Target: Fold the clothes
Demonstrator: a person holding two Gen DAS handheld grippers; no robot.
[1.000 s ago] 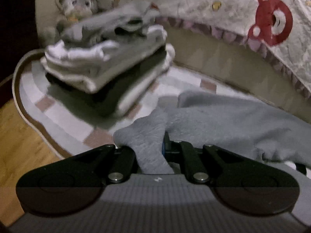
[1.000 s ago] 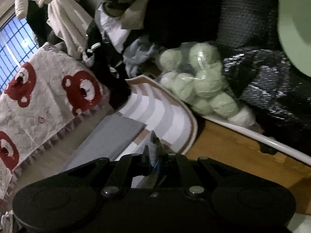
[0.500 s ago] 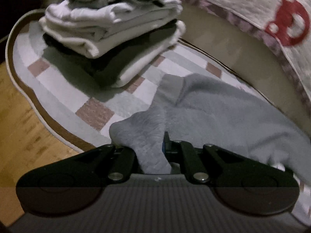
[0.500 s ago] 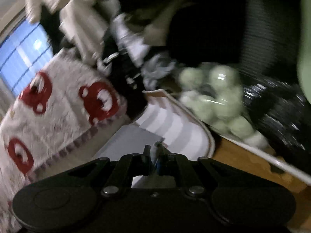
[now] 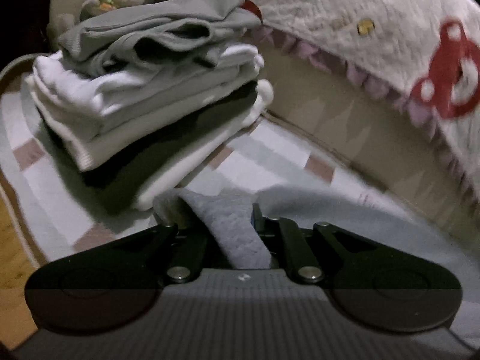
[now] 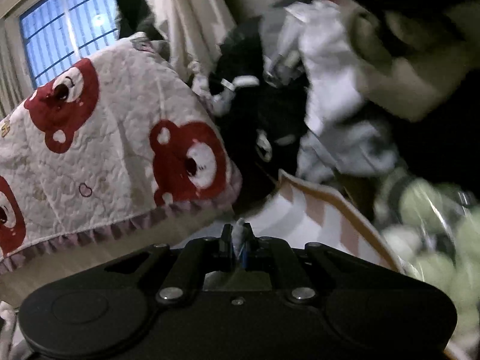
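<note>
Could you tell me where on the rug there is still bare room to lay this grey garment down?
Bare striped rug shows between the stack of folded clothes and the quilt-draped bed edge, and beside the wooden floor. The rug's far end, at the clothes pile and bagged green balls, is crowded.

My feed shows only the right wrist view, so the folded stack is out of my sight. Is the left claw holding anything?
Observer: Yes, the left claw is shut on the grey fleece garment.
Operator: Where is the folded stack?
Observer: The stack of folded clothes sits on the striped rug, just beyond that claw.
Operator: What tops it?
Observer: A grey folded garment, above white ones.
</note>
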